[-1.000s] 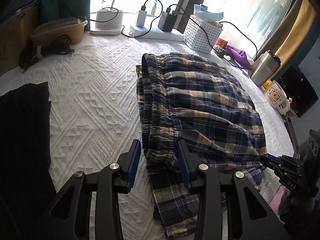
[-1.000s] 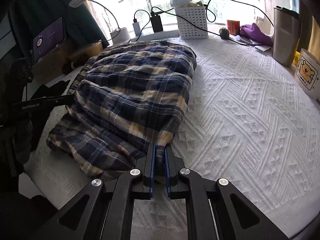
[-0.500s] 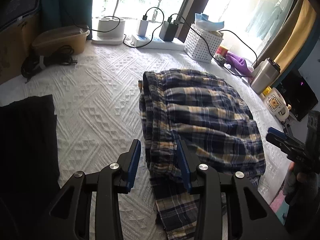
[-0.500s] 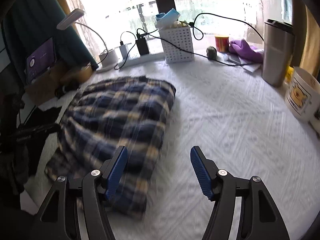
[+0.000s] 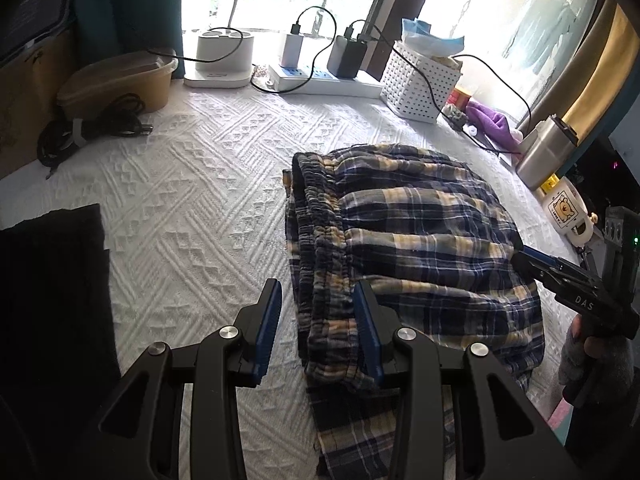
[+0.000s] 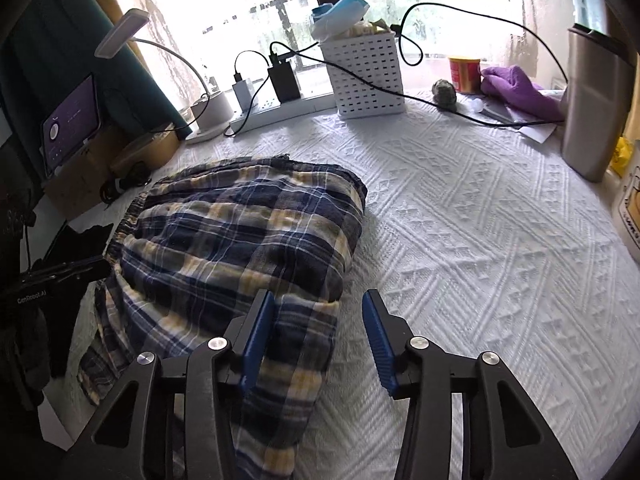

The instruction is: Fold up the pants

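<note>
Left wrist view: left gripper [image 5: 316, 330] spread wide, gripping nothing, its right blue pad against the gathered elastic waistband of the plaid pants [image 5: 416, 248], left pad over bare white textured bedspread [image 5: 192, 200]. Pants folded into a thick bundle directly ahead and to the right. Black garment [image 5: 52, 300] flat to the left. Far ahead along the window sill: tan tub [image 5: 116, 84], coiled black cable [image 5: 92, 128], white power strip [image 5: 320, 80] with chargers, white perforated basket [image 5: 420, 80]. Off to the right, a steel tumbler [image 5: 548, 152] and bear mug [image 5: 568, 212] (partly cut off), plus the right gripper [image 5: 520, 256] seen side-on at the pants' far edge.

Right wrist view: right gripper [image 6: 318, 328] wide apart, holding nothing, left pad over the pants' [image 6: 240, 240] near fold, right pad over bedspread [image 6: 480, 240]. Only here: desk lamp [image 6: 124, 32], lit tablet screen [image 6: 72, 124], red tin [image 6: 464, 74], purple cloth [image 6: 516, 88] far ahead right.
</note>
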`<state>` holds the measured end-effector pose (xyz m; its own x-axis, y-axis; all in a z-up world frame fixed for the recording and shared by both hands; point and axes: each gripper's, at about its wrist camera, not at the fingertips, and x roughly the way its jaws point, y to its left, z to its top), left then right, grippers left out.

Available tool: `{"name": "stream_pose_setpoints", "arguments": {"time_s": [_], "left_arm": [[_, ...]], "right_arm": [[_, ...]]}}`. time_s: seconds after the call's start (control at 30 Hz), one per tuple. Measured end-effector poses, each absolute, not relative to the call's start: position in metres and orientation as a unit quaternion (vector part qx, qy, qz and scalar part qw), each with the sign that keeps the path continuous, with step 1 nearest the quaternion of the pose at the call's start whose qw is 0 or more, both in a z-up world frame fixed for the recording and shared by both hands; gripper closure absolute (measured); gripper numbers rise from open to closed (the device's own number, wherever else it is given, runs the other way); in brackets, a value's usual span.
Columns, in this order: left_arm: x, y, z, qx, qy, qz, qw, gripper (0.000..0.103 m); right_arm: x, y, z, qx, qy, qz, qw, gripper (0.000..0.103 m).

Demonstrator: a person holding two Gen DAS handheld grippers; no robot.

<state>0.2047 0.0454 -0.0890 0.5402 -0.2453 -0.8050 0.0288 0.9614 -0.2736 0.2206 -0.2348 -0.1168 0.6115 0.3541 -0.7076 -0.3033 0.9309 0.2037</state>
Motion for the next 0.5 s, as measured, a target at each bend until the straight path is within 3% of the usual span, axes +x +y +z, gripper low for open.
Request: {"name": "stream_pose_setpoints", "arguments": {"time_s": [0.2,0.5], "left_arm": [[0.218,0.046,-0.1,-0.118,0.488,-0.081,0.861,0.066],[0.238,0.059,-0.078,-0.118,0.463,-0.071,0.875,0.066]], "right_arm": [[0.241,-0.235,-0.135,0.018,0.411,0.169,0.896,0.062],[0.263,-0.245,-0.11,0.027,0.391,0.167,0.905,0.062]]}}
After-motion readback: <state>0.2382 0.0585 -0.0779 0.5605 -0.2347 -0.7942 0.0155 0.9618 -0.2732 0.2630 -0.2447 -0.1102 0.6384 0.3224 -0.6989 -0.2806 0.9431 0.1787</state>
